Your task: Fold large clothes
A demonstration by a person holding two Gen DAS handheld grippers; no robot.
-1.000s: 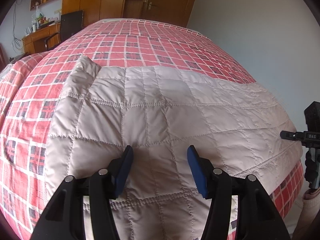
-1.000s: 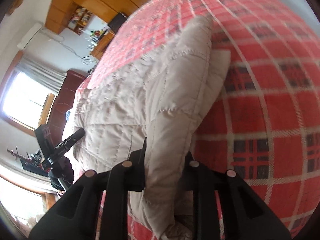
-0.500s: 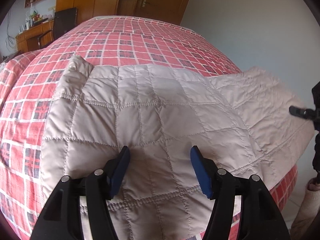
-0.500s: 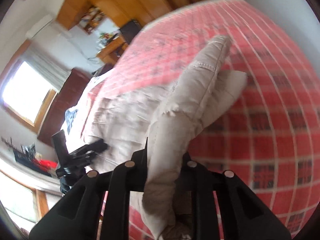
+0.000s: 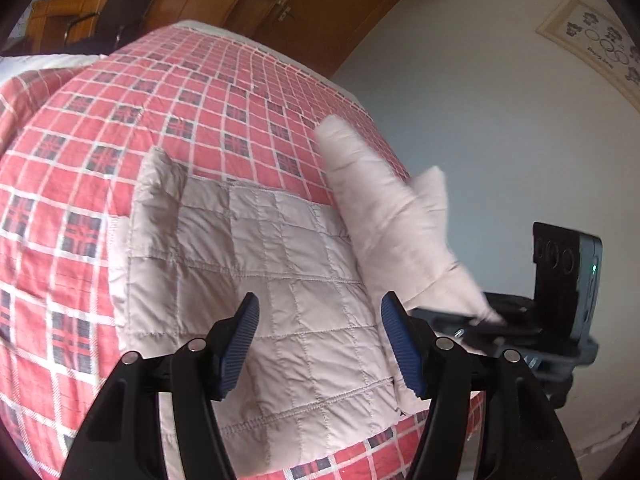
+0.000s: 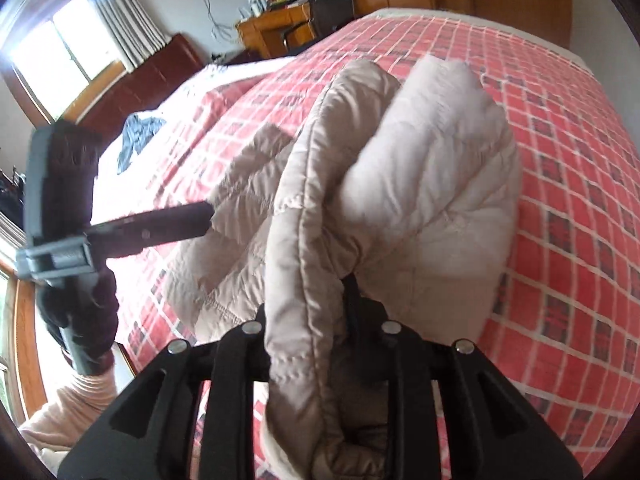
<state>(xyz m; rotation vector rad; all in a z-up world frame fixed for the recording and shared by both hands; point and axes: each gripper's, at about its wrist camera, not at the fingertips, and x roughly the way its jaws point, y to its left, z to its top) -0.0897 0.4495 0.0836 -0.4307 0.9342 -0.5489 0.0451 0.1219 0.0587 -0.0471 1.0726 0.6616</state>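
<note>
A beige quilted jacket (image 5: 280,280) lies flat on a bed with a red plaid cover (image 5: 120,120). My left gripper (image 5: 320,340) hovers open just above the jacket's near part, nothing between its blue pads (image 5: 240,340). My right gripper (image 6: 324,312) is shut on the jacket's right side (image 6: 400,184), which is lifted off the bed and bunched up. In the left wrist view that raised flap (image 5: 384,216) stands over the jacket's right edge, with the right gripper (image 5: 472,322) holding it. In the right wrist view the left gripper (image 6: 200,218) is at the left.
The bed's near edge and right edge drop off beside a pale wall (image 5: 500,140). A wooden wardrobe (image 5: 280,4), a desk and a black chair (image 5: 120,12) stand beyond the far end. A blue cloth (image 6: 138,138) lies near the headboard. A gloved hand (image 6: 80,320) holds the left gripper.
My right gripper has lifted the jacket's right side higher and swung it leftwards over the body. The left gripper has drawn back a little and stays open.
</note>
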